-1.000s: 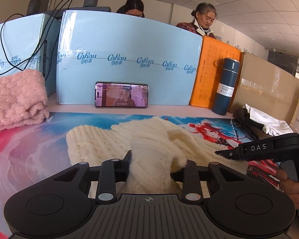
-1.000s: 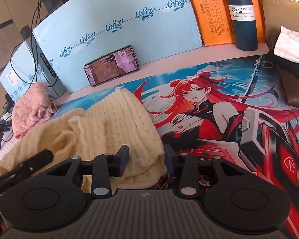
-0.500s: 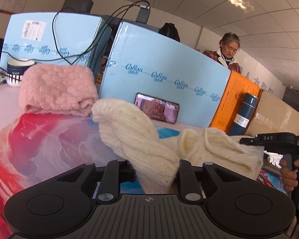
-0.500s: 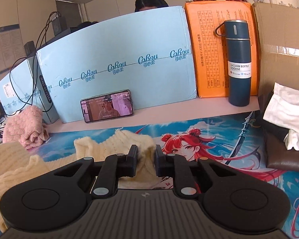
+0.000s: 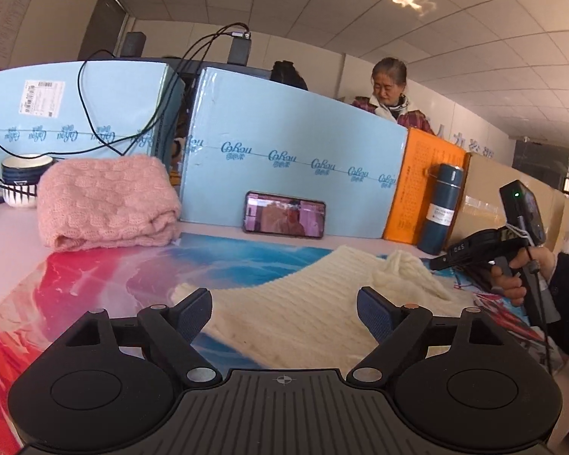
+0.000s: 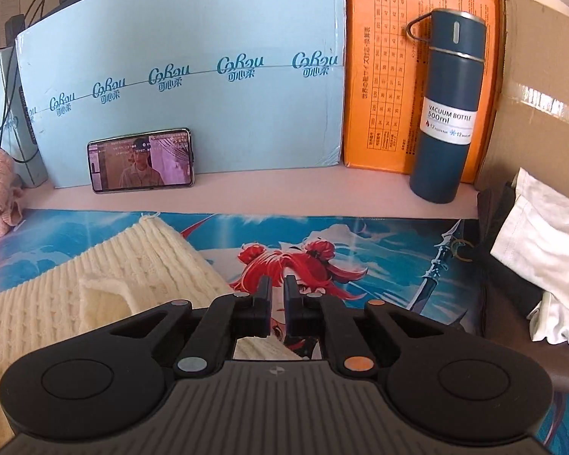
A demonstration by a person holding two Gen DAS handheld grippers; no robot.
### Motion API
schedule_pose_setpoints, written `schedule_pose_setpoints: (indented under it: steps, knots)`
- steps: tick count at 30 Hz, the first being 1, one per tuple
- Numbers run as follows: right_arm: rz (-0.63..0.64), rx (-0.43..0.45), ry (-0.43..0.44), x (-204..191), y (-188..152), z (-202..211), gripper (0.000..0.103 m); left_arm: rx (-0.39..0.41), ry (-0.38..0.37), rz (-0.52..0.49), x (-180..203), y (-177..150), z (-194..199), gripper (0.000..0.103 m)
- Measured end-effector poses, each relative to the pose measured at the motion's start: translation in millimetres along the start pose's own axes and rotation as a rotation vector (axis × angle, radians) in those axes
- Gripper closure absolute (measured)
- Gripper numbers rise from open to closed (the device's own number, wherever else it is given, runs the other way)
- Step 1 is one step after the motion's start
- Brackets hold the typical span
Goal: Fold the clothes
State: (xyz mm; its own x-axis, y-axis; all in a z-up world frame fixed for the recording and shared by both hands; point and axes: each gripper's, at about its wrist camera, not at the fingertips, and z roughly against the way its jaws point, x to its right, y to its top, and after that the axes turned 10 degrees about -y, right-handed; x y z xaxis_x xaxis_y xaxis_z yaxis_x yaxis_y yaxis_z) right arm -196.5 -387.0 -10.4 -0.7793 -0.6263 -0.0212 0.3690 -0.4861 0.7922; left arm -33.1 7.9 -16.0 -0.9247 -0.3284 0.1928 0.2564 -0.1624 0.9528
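A cream knit sweater [image 5: 322, 284] lies spread on the printed mat [image 5: 113, 276], with a bunched fold near its right end. My left gripper [image 5: 284, 295] hovers over its near edge. Its jaws are opening wide and the pads press on nothing. In the right wrist view the sweater [image 6: 151, 258] fills the lower left. My right gripper [image 6: 278, 282] is over the mat beside the sweater's right edge, its jaws closing to a thin slit with nothing between them. The left wrist view shows the right gripper [image 5: 440, 263] held by a hand at the right.
A folded pink sweater [image 5: 106, 201] sits at the back left beside a bowl [image 5: 22, 178]. Blue boxes, a phone [image 6: 142, 161], an orange box and a dark blue bottle [image 6: 449, 113] line the back. Dark and white clothes [image 6: 538, 235] lie piled at the right. A person [image 5: 390, 91] stands behind the boxes.
My left gripper let go of the cream sweater and its jaws spread wide; the sweater dropped flat onto the mat. My right gripper released the sweater, closed further and moved right over the mat.
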Motion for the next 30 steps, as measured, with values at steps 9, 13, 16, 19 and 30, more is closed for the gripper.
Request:
schedule_pose_setpoints:
  steps: [9,13,16,19,30]
  knots:
    - [-0.289,-0.089,0.141,32.7,-32.7,43.9,0.034,-0.089,-0.164,-0.389,8.2,3.6,18.8,0.012]
    - [-0.391,-0.182,0.205,34.8,-51.9,58.7,0.034,-0.175,-0.357,-0.504,25.4,2.0,27.0,0.011]
    - [-0.400,-0.223,0.210,26.3,-62.4,67.1,0.034,-0.245,-0.456,-0.578,39.2,-7.3,24.3,0.011]
    - [-0.383,-0.244,0.208,16.6,-68.6,70.2,0.035,-0.316,-0.434,-0.631,45.0,-18.3,12.4,0.012]
    - [-0.209,-0.209,0.158,-13.2,-51.6,45.5,0.086,-0.335,-0.553,-0.517,44.5,-23.2,6.3,0.090]
